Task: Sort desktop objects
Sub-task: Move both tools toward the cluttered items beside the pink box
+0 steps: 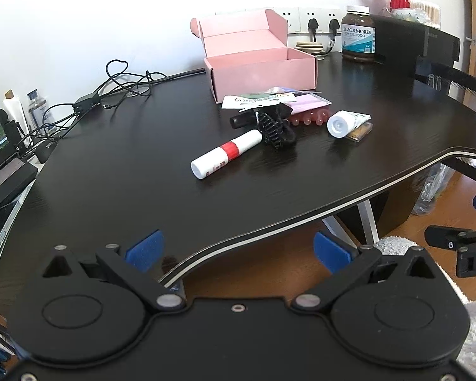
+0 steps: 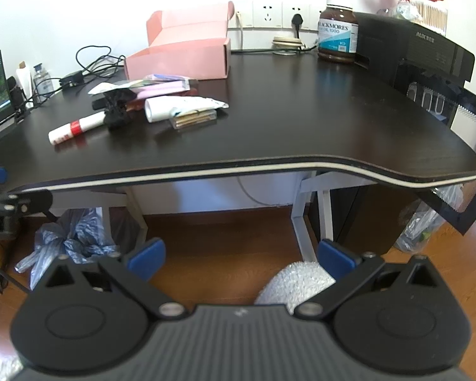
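From the left wrist camera, a small heap of desktop clutter lies mid-desk on a dark wood-grain desk (image 1: 269,184), just in front of an open pink cardboard box (image 1: 263,70): a white glue stick (image 1: 226,153) with a red band, a black toothed hair claw (image 1: 274,130), a white-capped tube (image 1: 344,123) resting on a clear case, and flat packets whose print is too small to read. The left gripper (image 1: 238,252) hangs over the desk's near edge, blue pads spread wide with nothing between them. From the right wrist camera, the same heap sits left of centre, the glue stick (image 2: 76,128) nearest the edge and the pink cardboard box (image 2: 181,54) behind. The right gripper (image 2: 241,258) hovers below desk level, its jaws likewise released and empty, above a fuzzy white shape partly hidden behind one pad.
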`<state>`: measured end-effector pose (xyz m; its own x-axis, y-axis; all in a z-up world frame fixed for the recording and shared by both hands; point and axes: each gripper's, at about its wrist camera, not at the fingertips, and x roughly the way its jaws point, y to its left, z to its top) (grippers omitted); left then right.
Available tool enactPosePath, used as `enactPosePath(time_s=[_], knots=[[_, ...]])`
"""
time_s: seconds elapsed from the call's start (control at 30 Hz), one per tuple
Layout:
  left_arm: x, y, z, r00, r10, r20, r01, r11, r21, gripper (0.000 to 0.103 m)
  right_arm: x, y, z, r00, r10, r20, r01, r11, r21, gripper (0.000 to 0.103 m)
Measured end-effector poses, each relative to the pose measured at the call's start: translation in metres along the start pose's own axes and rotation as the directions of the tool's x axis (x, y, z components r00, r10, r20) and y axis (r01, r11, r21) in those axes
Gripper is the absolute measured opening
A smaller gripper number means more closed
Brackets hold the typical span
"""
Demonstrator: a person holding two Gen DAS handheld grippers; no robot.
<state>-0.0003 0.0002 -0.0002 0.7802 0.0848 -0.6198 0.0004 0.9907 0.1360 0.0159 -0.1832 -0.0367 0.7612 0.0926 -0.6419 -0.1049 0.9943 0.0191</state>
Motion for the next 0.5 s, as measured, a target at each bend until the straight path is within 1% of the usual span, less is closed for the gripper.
enactPosePath(time_s=[0.3, 0.5], knots=[[-0.0013, 0.0014, -0.0033, 1.000, 0.007, 0.013, -0.008, 1.000, 0.007, 0.103, -0.0004, -0.0004, 0.0003, 1.000, 0.002, -0.009, -0.002, 1.000, 0.000, 0.102], [-0.0003, -0.0007, -0.0018, 0.999, 0.038, 0.006, -0.039, 0.999, 0.018, 0.103, 0.0010, -0.0001, 0.0007, 1.000, 0.003, -0.009, -0.003, 1.000, 0.000, 0.102]])
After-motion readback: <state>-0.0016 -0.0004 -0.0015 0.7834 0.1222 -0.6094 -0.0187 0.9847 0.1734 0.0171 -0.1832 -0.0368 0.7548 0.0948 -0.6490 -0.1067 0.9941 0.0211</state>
